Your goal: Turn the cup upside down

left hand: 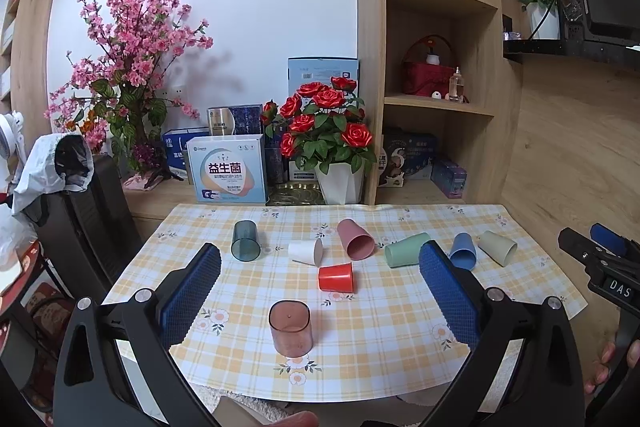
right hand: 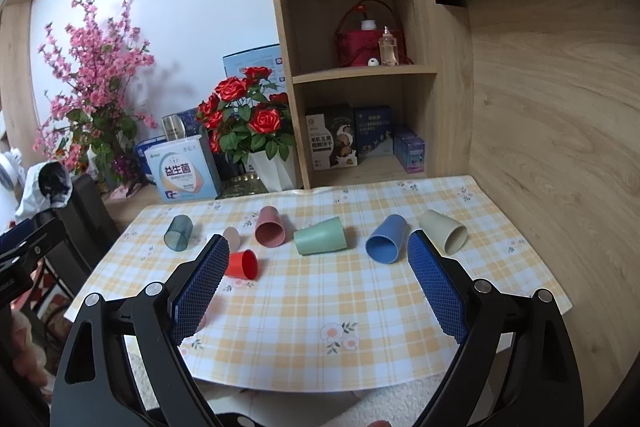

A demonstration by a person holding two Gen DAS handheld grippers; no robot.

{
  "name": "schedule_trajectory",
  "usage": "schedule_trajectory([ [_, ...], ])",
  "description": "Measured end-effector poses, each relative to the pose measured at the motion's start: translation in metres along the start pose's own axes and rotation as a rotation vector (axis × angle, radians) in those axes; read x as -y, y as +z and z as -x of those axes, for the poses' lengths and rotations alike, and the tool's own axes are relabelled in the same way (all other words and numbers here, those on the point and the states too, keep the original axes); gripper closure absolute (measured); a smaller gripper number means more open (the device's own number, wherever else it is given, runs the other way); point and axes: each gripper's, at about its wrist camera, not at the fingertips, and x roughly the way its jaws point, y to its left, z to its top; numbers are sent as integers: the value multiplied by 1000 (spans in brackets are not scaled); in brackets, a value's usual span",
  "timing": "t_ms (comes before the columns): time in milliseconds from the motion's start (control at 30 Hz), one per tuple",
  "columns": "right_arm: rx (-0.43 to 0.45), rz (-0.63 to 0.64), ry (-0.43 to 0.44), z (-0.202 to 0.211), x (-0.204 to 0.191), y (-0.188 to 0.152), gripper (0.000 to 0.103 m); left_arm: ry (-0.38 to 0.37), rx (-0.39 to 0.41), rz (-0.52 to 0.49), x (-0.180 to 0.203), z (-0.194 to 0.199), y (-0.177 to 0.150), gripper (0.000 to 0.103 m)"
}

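Observation:
Several plastic cups lie on their sides on the checked tablecloth [left hand: 380,339]: teal clear [left hand: 245,241], white [left hand: 305,251], pink [left hand: 355,239], red [left hand: 336,277], green [left hand: 406,249], blue [left hand: 463,251] and beige [left hand: 497,247]. A clear brown cup [left hand: 291,326] stands upside down near the front, between my left gripper's [left hand: 320,261] open fingers. My right gripper [right hand: 316,251] is open and empty above the cloth, with the blue cup [right hand: 387,238] and the green cup [right hand: 321,236] ahead of it. The red cup [right hand: 241,264] lies by its left finger.
A white pot of red roses [left hand: 325,131], a pink blossom tree [left hand: 128,59] and boxes [left hand: 227,169] stand behind the table. A wooden shelf unit [left hand: 436,67] rises at the back right. A dark chair [left hand: 84,211] stands to the left.

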Motion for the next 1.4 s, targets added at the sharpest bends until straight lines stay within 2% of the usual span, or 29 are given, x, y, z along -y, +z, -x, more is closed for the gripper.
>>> schedule_trajectory([
  [400, 61, 27, 1, 13, -7, 6, 15, 1, 38, 3, 0, 8, 3, 6],
  [1400, 60, 34, 3, 14, -10, 4, 15, 6, 51, 7, -1, 11, 3, 6],
])
